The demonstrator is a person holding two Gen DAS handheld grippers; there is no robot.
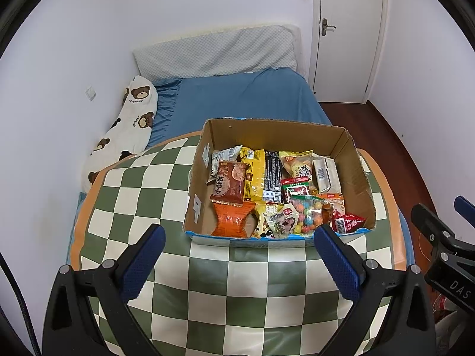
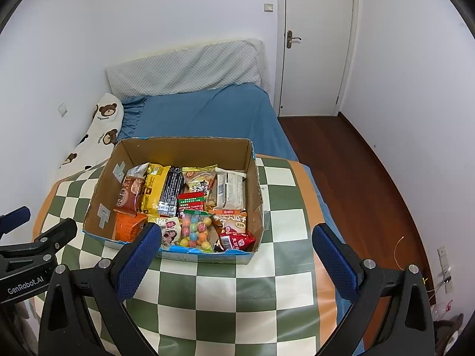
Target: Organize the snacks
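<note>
An open cardboard box (image 1: pixel 353 178) (image 2: pixel 253 178) stands on a green-and-white checkered cloth (image 1: pixel 231 281) (image 2: pixel 237 290). Inside lie several snack packets: a brown cake pack (image 1: pixel 230 184) (image 2: pixel 130 194), a yellow pack (image 1: pixel 255 175) (image 2: pixel 153 188), an orange pack (image 1: pixel 234 218) (image 2: pixel 127 227), a bag of coloured candy balls (image 1: pixel 307 215) (image 2: pixel 196 231) and a small red pack (image 1: pixel 346 222) (image 2: pixel 237 241). My left gripper (image 1: pixel 239 237) hovers open just short of the box's near wall, holding nothing. My right gripper (image 2: pixel 236 237) is open too, at the box's near right corner, empty.
The cloth covers a raised surface at the foot of a bed with a blue sheet (image 1: pixel 246 98) (image 2: pixel 207 115). A bear-print pillow (image 1: pixel 124 130) (image 2: pixel 98 130) lies along the left wall. Wooden floor (image 2: pixel 356 172) and a white door (image 2: pixel 317 41) are to the right.
</note>
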